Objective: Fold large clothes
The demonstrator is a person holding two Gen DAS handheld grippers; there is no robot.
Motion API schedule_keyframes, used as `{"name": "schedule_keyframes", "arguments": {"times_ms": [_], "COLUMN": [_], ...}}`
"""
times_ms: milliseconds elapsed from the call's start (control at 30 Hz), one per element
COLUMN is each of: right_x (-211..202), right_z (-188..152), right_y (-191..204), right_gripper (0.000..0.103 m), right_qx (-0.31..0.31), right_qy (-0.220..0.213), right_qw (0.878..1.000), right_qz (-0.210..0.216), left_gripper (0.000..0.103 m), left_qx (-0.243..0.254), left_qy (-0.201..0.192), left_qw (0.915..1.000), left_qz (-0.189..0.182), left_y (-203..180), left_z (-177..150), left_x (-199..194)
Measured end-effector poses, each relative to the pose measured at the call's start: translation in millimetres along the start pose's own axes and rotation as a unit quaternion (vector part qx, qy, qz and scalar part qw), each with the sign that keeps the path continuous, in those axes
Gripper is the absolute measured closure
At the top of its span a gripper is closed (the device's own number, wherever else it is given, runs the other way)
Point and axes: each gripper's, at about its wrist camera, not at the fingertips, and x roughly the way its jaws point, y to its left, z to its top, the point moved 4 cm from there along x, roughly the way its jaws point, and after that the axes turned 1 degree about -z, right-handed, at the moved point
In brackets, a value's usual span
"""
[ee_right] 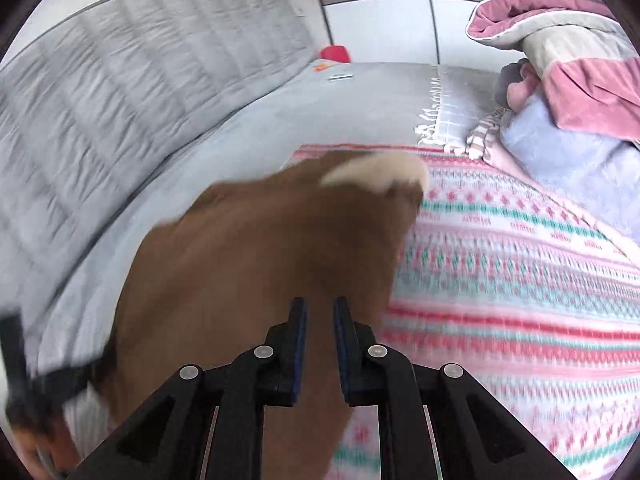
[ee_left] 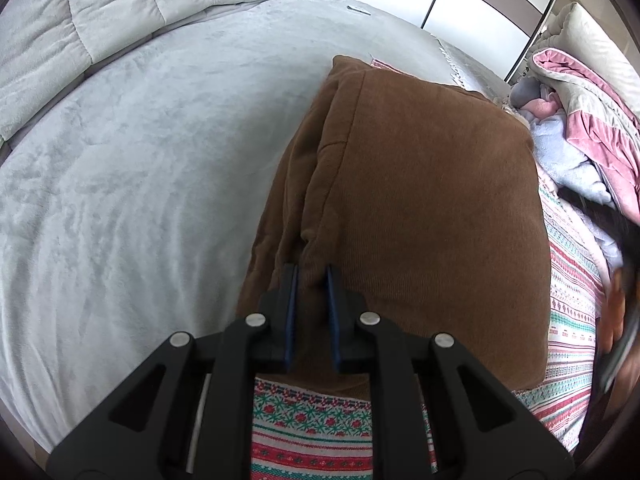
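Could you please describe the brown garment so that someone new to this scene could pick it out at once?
Start at the wide grey bed cover, then find the pink, red and green patterned blanket on its right side. The brown garment lies folded on that blanket's left part, with the left tongs gripping it. It is the only plain brown corduroy piece; the neighbouring heap is pink and pale blue.

The bed (ee_left: 120, 168) is wearing a fuzzy grey cover, with a striped patterned blanket (ee_right: 520, 264) lying across it. A brown corduroy garment (ee_left: 420, 200) is sitting on that blanket, and a pink-and-grey bedding pile (ee_right: 568, 80) is sitting beside it.
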Motion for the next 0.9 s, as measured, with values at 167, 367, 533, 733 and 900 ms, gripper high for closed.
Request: {"name": "schedule_keyframes", "arguments": {"times_ms": [167,367,533,733,900], "right_x": [77.0,113.6,97.3,92.7,146.2], "right_z": [30.9,13.7,31.5,35.0,5.8], "right_y": [-1.7,8.3,10.6,76.3,81.0], "right_gripper": [0.089,0.09,0.089,0.086,0.087], "right_qx": [-0.002,-0.05,-0.057,-0.138,-0.141], "right_qy": [0.057,0.096,0.094,0.066,0.121], "right_qw": [0.998,0.991,0.99,0.988,0.981], "right_qz": [-0.023,-0.082,-0.089,-0.032,-0.06], "left_gripper": [0.086,0.086,0.084,0.083,0.081], "left_qx": [0.012,0.012,-0.009,-0.035,-0.028], "left_qy": [-0.003,0.001,0.01,0.016,0.011], "left_qw": [0.9999,0.9998,0.9994,0.998,0.9986], "left_qz": [0.0,-0.015,-0.031,-0.051,-0.043], "left_y": [0.7,5.3,8.7,13.7,10.4], "left_z": [-1.1,0.3,1.9,3.9,5.9], "left_x": [0.6,0.9,1.2,1.1,0.0]}}
